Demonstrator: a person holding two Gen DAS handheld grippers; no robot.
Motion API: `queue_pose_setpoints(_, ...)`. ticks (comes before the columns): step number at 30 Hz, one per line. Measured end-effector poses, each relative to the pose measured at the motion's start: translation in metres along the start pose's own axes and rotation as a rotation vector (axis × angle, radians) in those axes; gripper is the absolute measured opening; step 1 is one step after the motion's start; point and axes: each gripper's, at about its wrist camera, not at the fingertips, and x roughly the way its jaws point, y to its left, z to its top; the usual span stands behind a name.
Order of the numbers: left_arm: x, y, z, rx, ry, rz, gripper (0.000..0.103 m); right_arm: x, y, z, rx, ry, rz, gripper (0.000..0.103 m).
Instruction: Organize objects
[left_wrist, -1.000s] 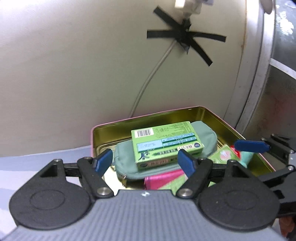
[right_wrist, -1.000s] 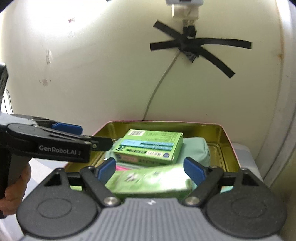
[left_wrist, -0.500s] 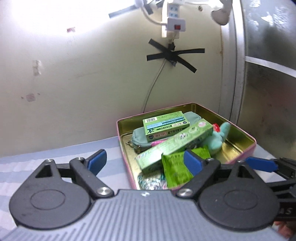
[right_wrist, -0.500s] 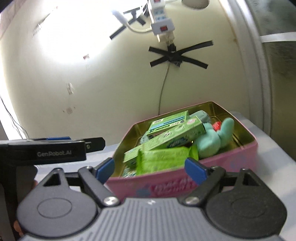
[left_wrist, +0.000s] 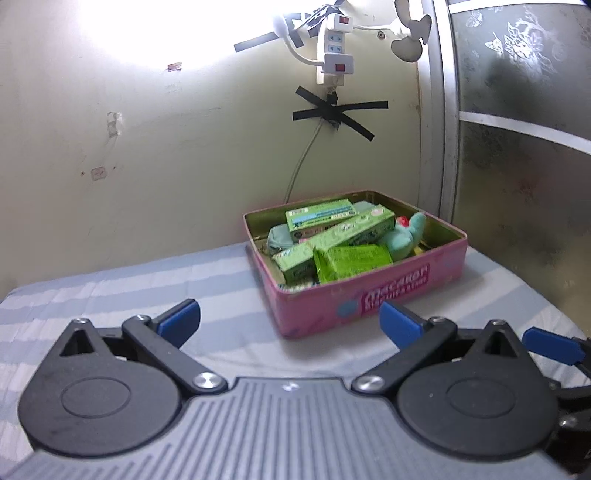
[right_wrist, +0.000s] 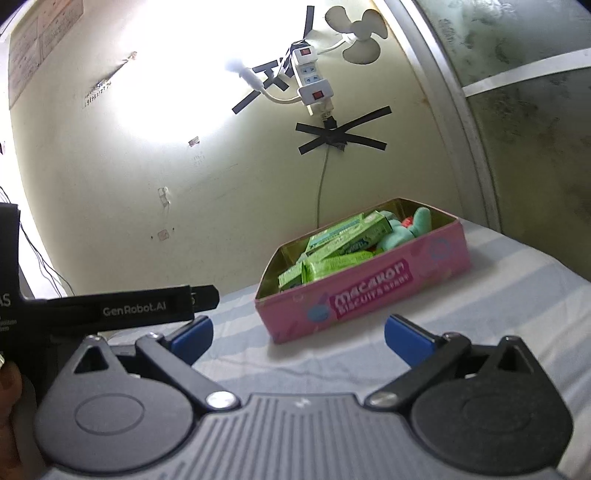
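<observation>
Pink tin (left_wrist: 373, 295) sits on the striped surface (left_wrist: 110, 295), near the wall (left_wrist: 166, 166) and toward the right side, lid off. Inside, packed together: a small green box (left_wrist: 320, 218) on top at the back, resting on a teal pouch (left_wrist: 277, 240); a long green carton (left_wrist: 332, 240) lying diagonally across the middle; a bright green packet (left_wrist: 351, 263) leaning at the front; a teal plush toy (left_wrist: 404, 238) at the right end. Right wrist view shows the same tin (right_wrist: 369, 291), with its printed front wall facing the camera.

Left gripper (left_wrist: 290, 320): fingers spread wide, nothing between them, hovering over the surface short of the tin. Right gripper (right_wrist: 298, 332): fingers likewise released and empty, also short of the tin. The two sit side by side.

Wall behind: cable (left_wrist: 301, 166) taped down with black tape (left_wrist: 338, 114), power strip (left_wrist: 334, 48) above.
</observation>
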Motion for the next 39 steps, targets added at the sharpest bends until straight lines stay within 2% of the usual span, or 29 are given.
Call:
queue_pose_setpoints(5,-0.013,0.001,-0.013,-0.020,0.000,-0.002,0.103,-0.018,0.003,-0.007,0.013,-0.001,-0.008,0.103)
queue_pose_setpoints(9,-0.025,0.000,-0.022,-0.035,-0.040,-0.001,0.103,-0.030,0.005,-0.006,0.008,-0.016,-0.030,0.103)
queue_pose_setpoints(13,-0.032,-0.003,-0.024,-0.024,-0.052,0.007,0.103,-0.037,0.008,-0.004,0.022,-0.061,-0.034,0.103)
queue_pose_setpoints(20,-0.031,-0.003,-0.029,-0.075,-0.010,-0.025,0.103,-0.045,0.013,-0.008,-0.012,-0.127,-0.066,0.103)
queue_pose_setpoints(22,-0.031,-0.004,-0.031,-0.073,-0.001,-0.014,0.103,-0.046,0.013,-0.007,-0.011,-0.135,-0.059,0.103)
queue_pose_setpoints(25,-0.032,-0.007,-0.034,-0.044,-0.001,0.014,0.103,-0.044,0.012,-0.007,0.004,-0.138,-0.044,0.103)
queue_pose_setpoints(31,-0.036,-0.004,-0.039,-0.058,0.003,0.031,0.103,-0.041,0.014,-0.010,0.012,-0.131,-0.035,0.103)
queue_pose_setpoints(39,-0.042,-0.003,-0.049,-0.092,0.041,0.014,0.103,-0.051,0.015,-0.018,0.017,-0.105,-0.037,0.103)
